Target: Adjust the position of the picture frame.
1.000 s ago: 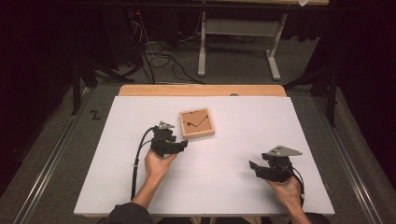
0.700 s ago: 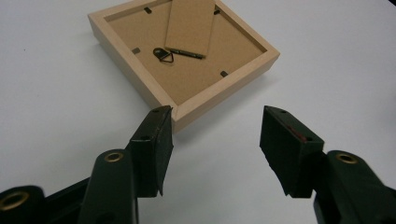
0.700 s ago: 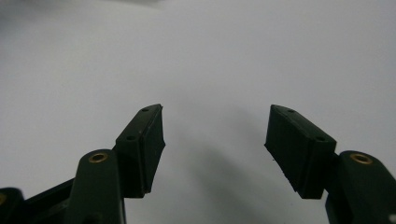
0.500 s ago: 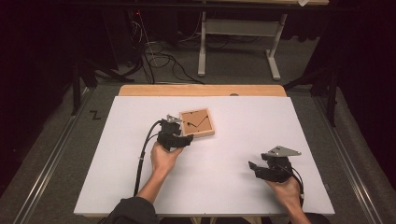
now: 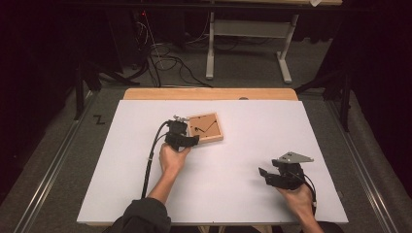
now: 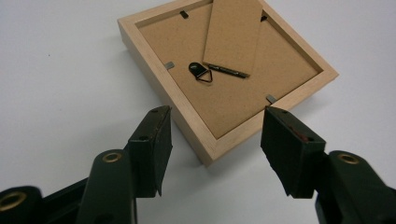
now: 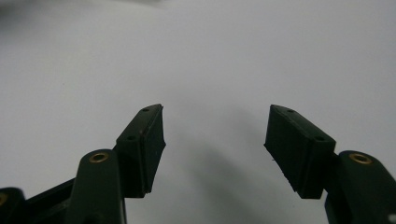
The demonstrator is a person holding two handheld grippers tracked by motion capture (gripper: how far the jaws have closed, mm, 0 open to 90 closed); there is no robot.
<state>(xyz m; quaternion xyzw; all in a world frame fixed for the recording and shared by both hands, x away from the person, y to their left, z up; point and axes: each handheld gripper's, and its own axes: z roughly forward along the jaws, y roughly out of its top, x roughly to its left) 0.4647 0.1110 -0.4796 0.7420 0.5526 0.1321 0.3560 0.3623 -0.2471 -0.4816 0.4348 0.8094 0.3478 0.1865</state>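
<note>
1. The table (image 5: 243, 204) carries a white top with a bare wooden strip along its far edge; a dark floor with cables lies beyond it.
2. A wooden picture frame (image 5: 206, 128) lies face down on the white top, a little left of the middle and nearer the far edge than the near one. It sits turned, so one corner points toward the left gripper.
3. In the left gripper view the frame's (image 6: 224, 79) brown backing board faces up, rimmed by the pale wood border.
4. A fold-out stand leg (image 6: 233, 35) of the same brown board lies flat on the backing, running from the far side toward the middle.
5. The left gripper (image 5: 187, 140) is held just at the frame's left near side, with its cable trailing back along the person's forearm toward the near edge.
6. In its own view the left gripper (image 6: 215, 128) has its jaws standing wide apart, having just closed in slightly; the near corner of the frame lies between them, and neither pad touches the wood.
7. The right gripper (image 5: 272, 177) rests near the right near corner of the table, well apart from the frame.
8. In its own view the right gripper (image 7: 215, 133) has its jaws spread apart over bare white surface, with nothing between them.
9. A small black hanging loop (image 6: 201, 73) sits on the backing board just beside the foot of the stand leg.
10. Small metal tabs (image 6: 170, 65) hold the backing board at the inner rim.
</note>
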